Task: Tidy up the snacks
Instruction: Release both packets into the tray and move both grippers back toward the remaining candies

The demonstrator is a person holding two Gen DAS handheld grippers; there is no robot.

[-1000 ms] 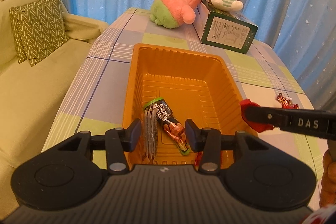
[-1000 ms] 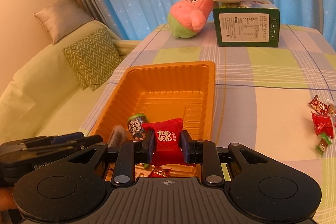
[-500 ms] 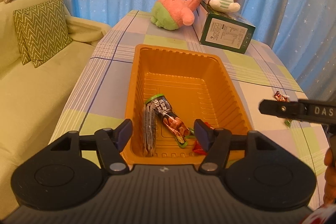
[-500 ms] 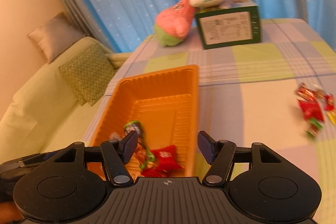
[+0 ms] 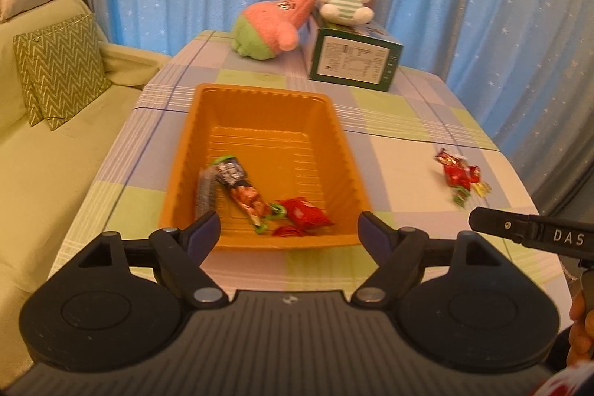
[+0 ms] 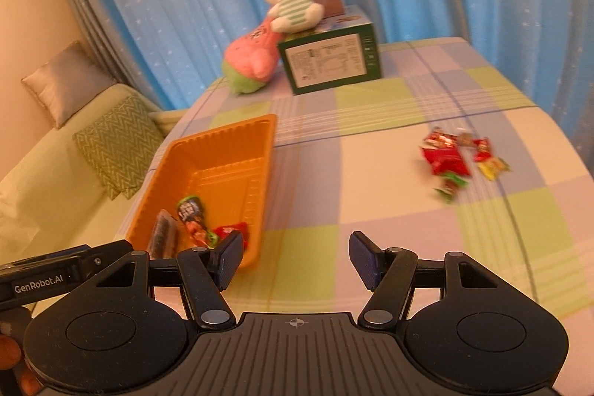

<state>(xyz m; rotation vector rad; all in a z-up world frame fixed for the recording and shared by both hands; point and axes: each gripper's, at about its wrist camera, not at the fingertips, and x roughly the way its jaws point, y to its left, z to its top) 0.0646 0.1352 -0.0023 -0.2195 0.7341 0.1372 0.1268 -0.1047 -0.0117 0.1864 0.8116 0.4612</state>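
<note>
The right hand-held gripper, jaws just opened and empty, is facing loose snacks lying ahead and right on the table, nearer it than the wide-open, empty left hand-held gripper at the orange tray.

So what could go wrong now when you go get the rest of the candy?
The loose snacks lie bunched together, so the open right hand-held gripper might pinch two at once or push some toward the table edge. The orange tray looks light; a bump from the left hand-held gripper could slide it.
</note>
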